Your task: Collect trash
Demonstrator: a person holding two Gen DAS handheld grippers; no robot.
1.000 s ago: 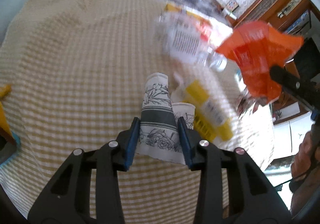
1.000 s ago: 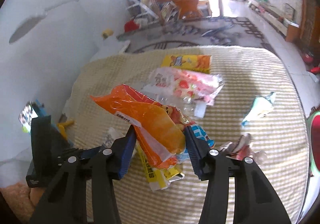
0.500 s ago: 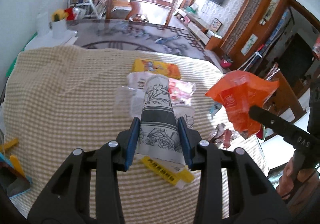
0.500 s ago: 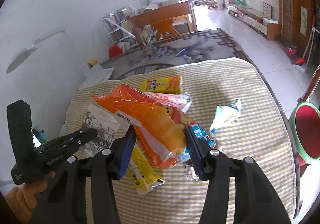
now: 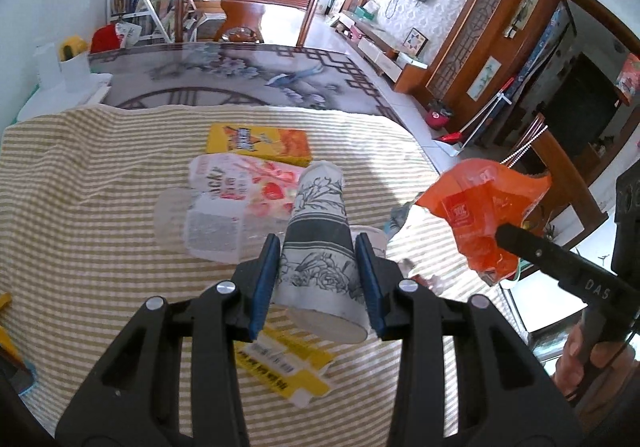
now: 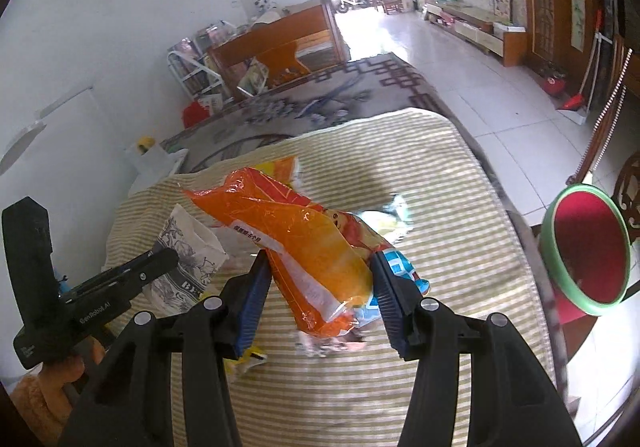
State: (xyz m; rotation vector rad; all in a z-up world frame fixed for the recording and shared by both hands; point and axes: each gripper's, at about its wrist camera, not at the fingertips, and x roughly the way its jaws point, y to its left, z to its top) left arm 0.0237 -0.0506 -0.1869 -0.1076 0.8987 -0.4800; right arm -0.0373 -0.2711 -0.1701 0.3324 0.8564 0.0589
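**Trash run, both hands loaded**

Paper cup [image 5: 318, 243] with the black flower print is squeezed flat between the blue pads of my left hand-held gripper [image 5: 318, 279], rim end toward me, lifted off the tabletop [image 5: 80, 207] with its yellow-and-white striped cloth. Right under it lies a yellow wrapper [image 5: 280, 363] with a barcode. My right hand-held gripper [image 6: 322, 291] is clamped on an orange snack bag [image 6: 304, 239], which hangs crumpled in the air; from the left camera you can see that bag off to the right, clear of the cloth.

A bit further out on the tabletop: a clear plastic bottle [image 5: 200, 223] lying on its side, touching a pink-and-white strawberry packet [image 5: 244, 183], and behind that a flat yellow box [image 5: 260, 143]. From the right camera there's a blue-and-white wrapper [image 6: 400, 271] just under the orange bag, and a small pale wrapper [image 6: 396, 211] past it.

Off the right edge of the tabletop stands a bin [image 6: 584, 251] with a green rim and red inside. Beyond all that, a patterned rug [image 5: 240, 75] and a wooden bench [image 5: 248, 3].
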